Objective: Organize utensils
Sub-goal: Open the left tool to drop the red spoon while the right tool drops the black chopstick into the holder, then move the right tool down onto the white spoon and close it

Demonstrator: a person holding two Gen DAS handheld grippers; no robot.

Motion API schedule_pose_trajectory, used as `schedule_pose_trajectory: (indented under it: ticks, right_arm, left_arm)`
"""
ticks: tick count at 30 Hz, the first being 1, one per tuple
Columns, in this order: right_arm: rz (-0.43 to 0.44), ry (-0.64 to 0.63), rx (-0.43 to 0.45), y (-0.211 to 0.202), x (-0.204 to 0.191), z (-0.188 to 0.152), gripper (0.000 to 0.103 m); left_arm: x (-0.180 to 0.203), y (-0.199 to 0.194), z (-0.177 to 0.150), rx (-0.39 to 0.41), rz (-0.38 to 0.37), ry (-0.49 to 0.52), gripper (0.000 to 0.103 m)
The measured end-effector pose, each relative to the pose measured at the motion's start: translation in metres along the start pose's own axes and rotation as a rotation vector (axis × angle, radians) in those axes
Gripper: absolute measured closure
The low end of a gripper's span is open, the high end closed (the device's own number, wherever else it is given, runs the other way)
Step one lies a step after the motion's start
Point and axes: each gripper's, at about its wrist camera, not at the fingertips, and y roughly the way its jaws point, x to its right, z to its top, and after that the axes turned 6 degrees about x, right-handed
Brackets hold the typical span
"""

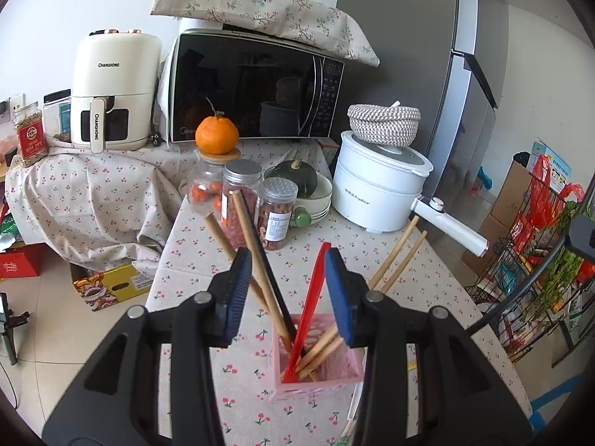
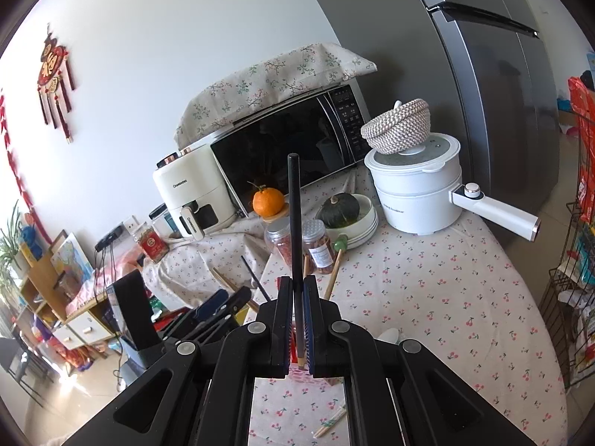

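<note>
A pink slotted holder [image 1: 316, 379] stands on the cherry-print tablecloth [image 1: 208, 245]. It holds several wooden chopsticks [image 1: 253, 249], a black chopstick [image 1: 266, 256] and a red utensil [image 1: 310, 301]. My left gripper [image 1: 288, 290] is open just above the holder, its blue pads either side of the sticks, touching none. My right gripper [image 2: 296, 319] is shut on a black chopstick [image 2: 293, 223] that points up. A wooden pair [image 2: 329, 423] lies on the cloth below it. The left gripper also shows in the right wrist view [image 2: 223, 303].
Jars [image 1: 241, 200], an orange [image 1: 216, 134], a bowl with a green squash [image 1: 297, 182], a white electric pot [image 1: 379, 182] with a woven basket [image 1: 383, 124], a microwave [image 1: 253, 85] and an air fryer [image 1: 111, 89] crowd the far side. A fridge [image 1: 427, 55] and a wire rack [image 1: 539, 260] stand to the right.
</note>
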Motion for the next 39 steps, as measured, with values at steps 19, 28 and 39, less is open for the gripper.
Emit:
schedule_pose_trajectory:
  ticks: [19, 28, 39]
  right_arm:
    - [-0.035, -0.031, 0.068, 0.035, -0.018, -0.002, 0.097]
    - [-0.067, -0.105, -0.022, 0.064, -0.022, -0.022, 0.094]
    - [-0.064, -0.016, 0.01, 0.04, 0.007, -0.013, 0.05]
  left_arm:
    - [-0.032, -0.013, -0.028, -0.224, -0.035, 0.037, 0.045]
    - [-0.025, -0.01, -0.033, -0.258, -0.053, 0.058, 0.041]
    - [-0.013, -0.005, -0.043, -0.332, -0.091, 0.068, 0.028]
